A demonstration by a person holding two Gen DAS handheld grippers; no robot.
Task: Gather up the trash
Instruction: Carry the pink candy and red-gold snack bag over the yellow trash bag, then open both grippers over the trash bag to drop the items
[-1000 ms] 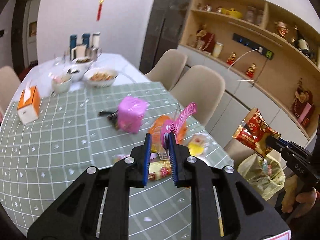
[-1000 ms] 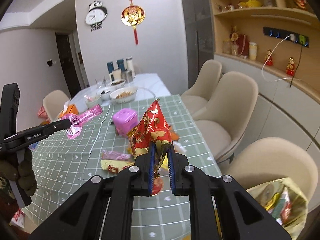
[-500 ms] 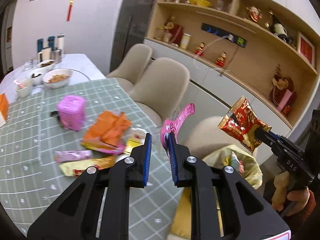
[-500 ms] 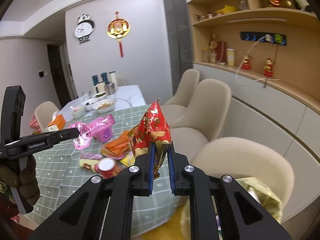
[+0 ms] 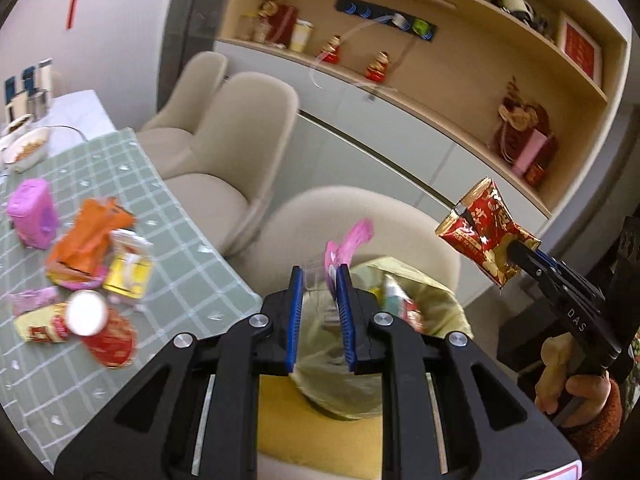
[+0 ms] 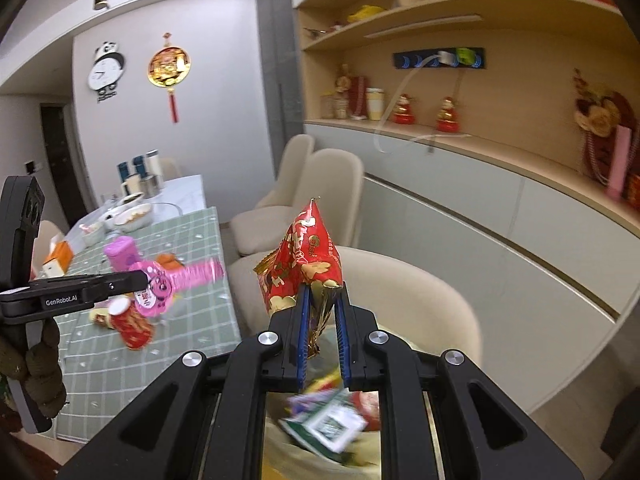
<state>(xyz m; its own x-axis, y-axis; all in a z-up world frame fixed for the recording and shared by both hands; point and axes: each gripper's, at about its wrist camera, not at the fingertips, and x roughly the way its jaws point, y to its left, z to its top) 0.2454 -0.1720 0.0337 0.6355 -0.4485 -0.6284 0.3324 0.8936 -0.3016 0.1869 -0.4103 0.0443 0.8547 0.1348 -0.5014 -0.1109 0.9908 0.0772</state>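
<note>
Nearest, the left gripper [image 5: 319,280] has its blue fingers [image 5: 295,300] clamped on a pink wrapper [image 5: 347,245] with a clear tail, pinched at its lower end so the rest juts out past the tips. Directly below and just beyond those tips gapes the yellow trash bag [image 5: 420,304], already holding wrappers, so a release here would likely drop it in. The right gripper [image 6: 322,308] is likewise closed on the crumpled neck of a red-and-gold snack bag [image 6: 306,256], over the same bag. Farther off, left of the fingers, more trash waits on the green checked tablecloth [image 5: 176,248]: an orange wrapper [image 5: 86,240] and a red canister [image 5: 104,328]. Beige chairs [image 5: 240,140] stand beyond.
</note>
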